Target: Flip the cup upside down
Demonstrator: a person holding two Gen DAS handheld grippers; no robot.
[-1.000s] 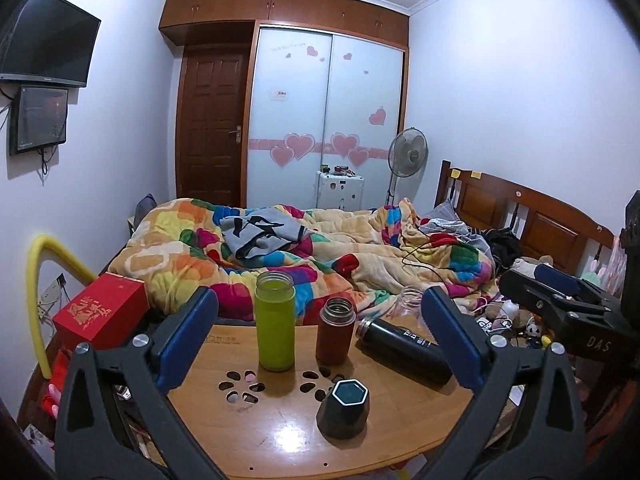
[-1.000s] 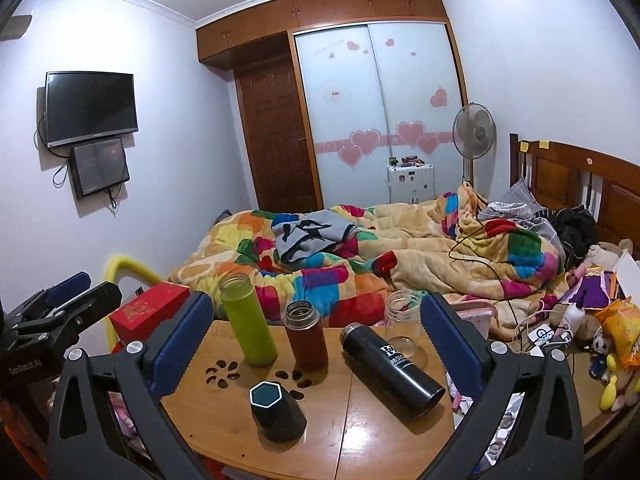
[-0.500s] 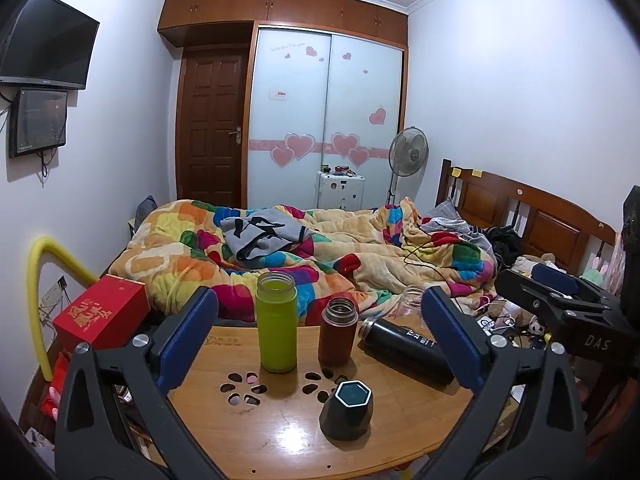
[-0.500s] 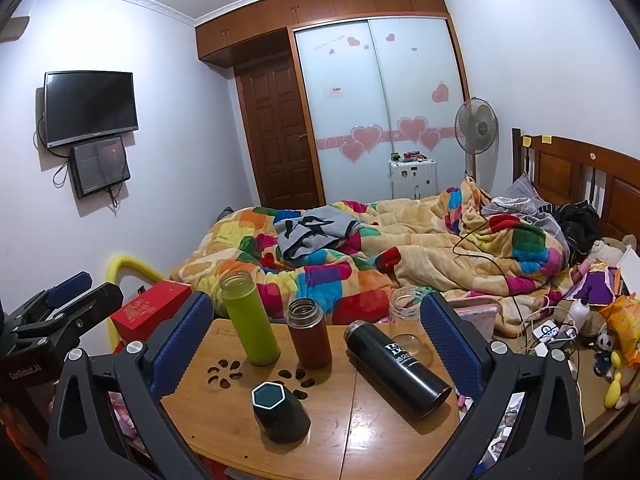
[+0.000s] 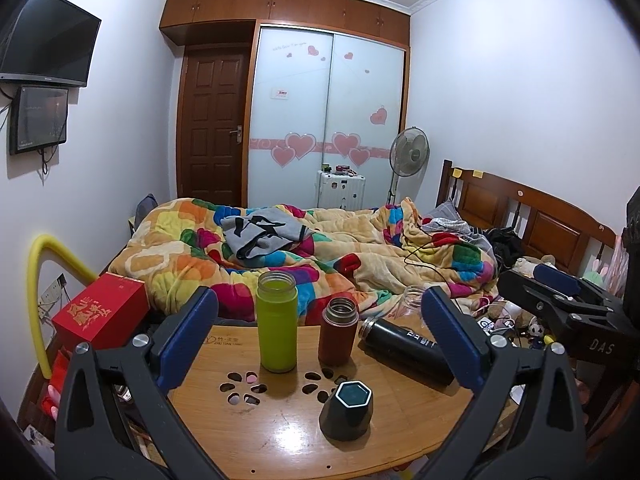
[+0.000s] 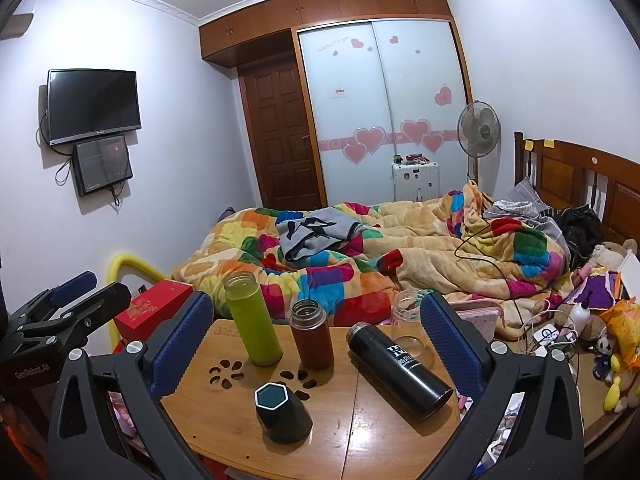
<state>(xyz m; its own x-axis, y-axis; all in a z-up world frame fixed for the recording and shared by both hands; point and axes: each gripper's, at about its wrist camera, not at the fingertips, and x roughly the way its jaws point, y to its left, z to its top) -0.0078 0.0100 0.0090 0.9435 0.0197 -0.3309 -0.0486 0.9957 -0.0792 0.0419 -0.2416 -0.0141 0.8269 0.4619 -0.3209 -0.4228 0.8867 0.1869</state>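
One dark hexagonal cup [image 5: 347, 409] [image 6: 283, 411] sits on the near part of our round wooden table [image 5: 280, 436] [image 6: 384, 432], its wider end on the wood and its flat, white-edged hexagonal face turned upward; we cannot tell from these views whether that face is a base or an opening. Nothing touches it. Just beyond it we see flower-shaped cutouts [image 5: 244, 388] [image 6: 226, 372] in the tabletop. Behind those stand a green bottle [image 5: 277, 322] [image 6: 252, 318] and, beside it, a shorter brown bottle [image 5: 338, 331] [image 6: 311, 334], both upright and uncapped. A black flask [image 5: 406, 350] [image 6: 400, 364] lies on its side to their right, and a clear glass jar [image 6: 408, 328] stands at the table's far edge just past the flask.

We hold our left gripper [image 5: 320, 344] above the near edge with its blue-padded fingers spread wide, framing the bottles and gripping nothing. Our right gripper [image 6: 316, 344] is likewise spread wide and carries nothing. Each also shows at the edge of the other's view.

Past the table lies a bed under a colourful patchwork blanket [image 5: 320, 256] [image 6: 400, 256], with a red box [image 5: 100, 310] [image 6: 154, 306] off to the left.
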